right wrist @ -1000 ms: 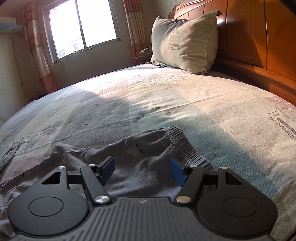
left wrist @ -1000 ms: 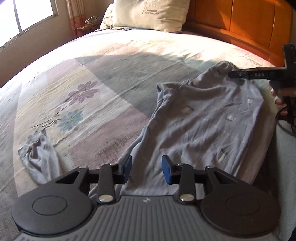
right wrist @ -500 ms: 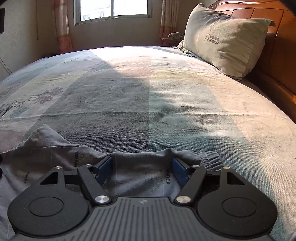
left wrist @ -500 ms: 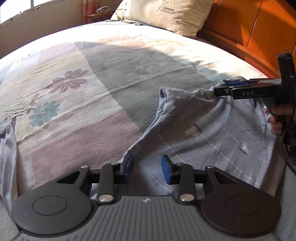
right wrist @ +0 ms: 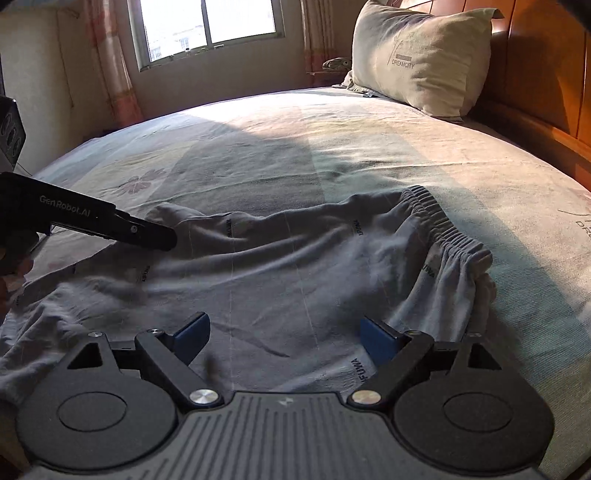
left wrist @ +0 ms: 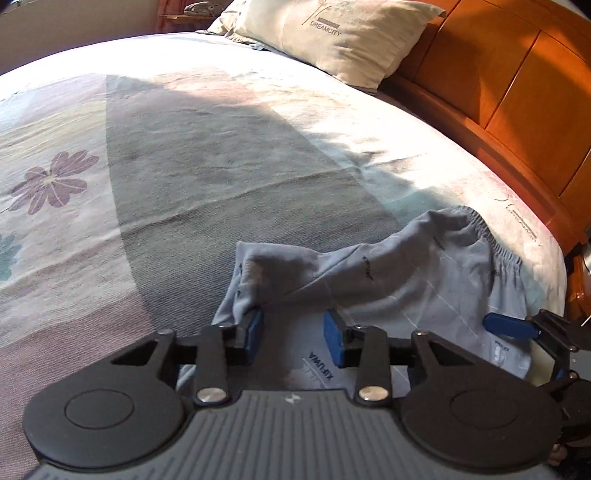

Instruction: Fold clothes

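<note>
Grey shorts [right wrist: 295, 273] with thin white lines and an elastic waistband [right wrist: 443, 221] lie folded over on the bed, waistband to the right. They also show in the left wrist view [left wrist: 406, 273]. My left gripper [left wrist: 293, 338] is open, low over the shorts' left edge, with cloth between and under its blue pads [left wrist: 253, 330]. Its fingers [right wrist: 144, 232] also show in the right wrist view, at the shorts' left corner. My right gripper [right wrist: 284, 334] is wide open and empty, just above the near part of the shorts; one of its fingers [left wrist: 509, 326] also shows in the left wrist view.
The bed [left wrist: 184, 166] has a pastel flowered sheet. A beige pillow [right wrist: 417, 59] leans on the orange wooden headboard [left wrist: 498, 92] at the far right. A window [right wrist: 207, 29] with curtains is at the back. The bed's edge runs close on the right.
The shorts have been carried over and laid down, folded. My right gripper has opened wider and drawn back from the waistband. My left gripper has moved closer to the cloth's left edge.
</note>
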Available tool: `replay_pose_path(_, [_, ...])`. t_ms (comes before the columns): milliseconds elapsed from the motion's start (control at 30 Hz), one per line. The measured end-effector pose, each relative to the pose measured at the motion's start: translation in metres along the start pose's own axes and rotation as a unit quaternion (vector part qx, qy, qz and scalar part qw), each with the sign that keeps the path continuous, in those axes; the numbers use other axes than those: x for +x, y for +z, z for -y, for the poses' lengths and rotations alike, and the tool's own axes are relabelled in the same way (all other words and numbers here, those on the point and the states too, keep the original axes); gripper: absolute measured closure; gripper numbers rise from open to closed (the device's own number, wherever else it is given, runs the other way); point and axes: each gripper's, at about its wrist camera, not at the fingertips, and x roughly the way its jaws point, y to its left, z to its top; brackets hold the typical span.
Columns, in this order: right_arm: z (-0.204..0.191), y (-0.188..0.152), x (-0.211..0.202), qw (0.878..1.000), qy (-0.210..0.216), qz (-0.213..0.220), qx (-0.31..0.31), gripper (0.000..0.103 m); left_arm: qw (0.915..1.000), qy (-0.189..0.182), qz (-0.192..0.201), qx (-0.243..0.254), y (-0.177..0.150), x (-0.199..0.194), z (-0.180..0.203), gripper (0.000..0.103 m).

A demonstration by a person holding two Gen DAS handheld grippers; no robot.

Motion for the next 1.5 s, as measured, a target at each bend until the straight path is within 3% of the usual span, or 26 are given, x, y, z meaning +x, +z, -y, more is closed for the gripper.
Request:
replay_pose_path(133, [0.001, -0.003, 0.003, 1.0, 0.012, 0.003, 0.002, 0.005, 0.9997, 0.023, -0.008, 0.006, 0.002, -0.019, -0.004, 0.076])
replay_pose_path(200, [0.0, -0.003, 0.005, 1.0, 0.017, 0.003, 0.001, 0.0, 0.9996, 0.017, 0.007, 0.02, 0.008, -0.028, 0.006, 0.071])
replay_pose_path(267, [-0.001, -0.003, 0.005, 1.0, 0.018, 0.002, -0.003, 0.0, 0.9984, -0.018, 0.035, 0.042, 0.017, -0.032, 0.017, 0.059])
replay_pose_path(333, [0.0, -0.003, 0.005, 1.0, 0.023, 0.003, 0.0, 0.0, 0.9981, -0.043, 0.027, 0.035, 0.026, -0.017, 0.022, 0.058])
replay_pose_path(433, [0.004, -0.003, 0.003, 0.999, 0.032, 0.005, 0.011, 0.0, 0.9998, -0.009, -0.007, 0.015, 0.031, 0.014, 0.017, 0.058])
replay_pose_path(467, [0.005, -0.003, 0.003, 0.999, 0.034, 0.006, 0.014, 0.0, 0.9996, 0.023, -0.014, 0.008, 0.031, 0.022, 0.01, 0.061])
replay_pose_path(567, [0.006, -0.003, 0.003, 0.999, 0.038, 0.006, 0.018, 0.0, 0.9993, 0.014, -0.008, -0.034, 0.034, 0.018, -0.008, 0.062])
replay_pose_path(700, [0.007, -0.003, 0.003, 0.999, 0.039, 0.006, 0.021, 0.0, 0.9976, 0.068, -0.013, 0.002, 0.037, -0.01, 0.003, 0.062])
replay_pose_path(833, [0.008, -0.002, 0.001, 0.999, 0.04, 0.009, 0.027, 0.0, 0.9981, 0.06, -0.014, 0.006, 0.029, -0.057, 0.019, 0.057])
replay_pose_path(1000, [-0.007, 0.0, -0.022, 0.999, 0.04, 0.012, 0.0, 0.0, 0.9953, 0.073, -0.026, 0.058, -0.022, -0.093, 0.055, 0.036])
replay_pose_path(1133, [-0.033, -0.02, -0.023, 0.998, 0.039, -0.008, -0.052, 0.0, 0.9905, 0.104, -0.032, 0.085, -0.078, -0.098, 0.076, 0.034])
replay_pose_path(1233, [-0.046, -0.034, -0.027, 0.996, 0.022, -0.018, -0.089, 0.0, 0.9907, 0.124, -0.05, 0.027, -0.124, -0.088, 0.074, 0.035])
replay_pose_path(1333, [-0.045, -0.034, -0.041, 0.995, 0.011, -0.04, -0.086, 0.0, 0.9932, 0.113, -0.013, 0.022, -0.149, -0.112, 0.085, 0.033])
replay_pose_path(1400, [-0.044, -0.034, -0.055, 0.995, -0.003, -0.038, -0.089, 0.0, 0.9954, 0.094, 0.011, 0.018, -0.159, -0.131, 0.09, 0.032])
replay_pose_path(1500, [-0.047, -0.029, -0.074, 0.996, 0.001, -0.021, -0.082, 0.0, 0.9938, 0.093, 0.053, 0.032, -0.161, -0.149, 0.093, 0.026])
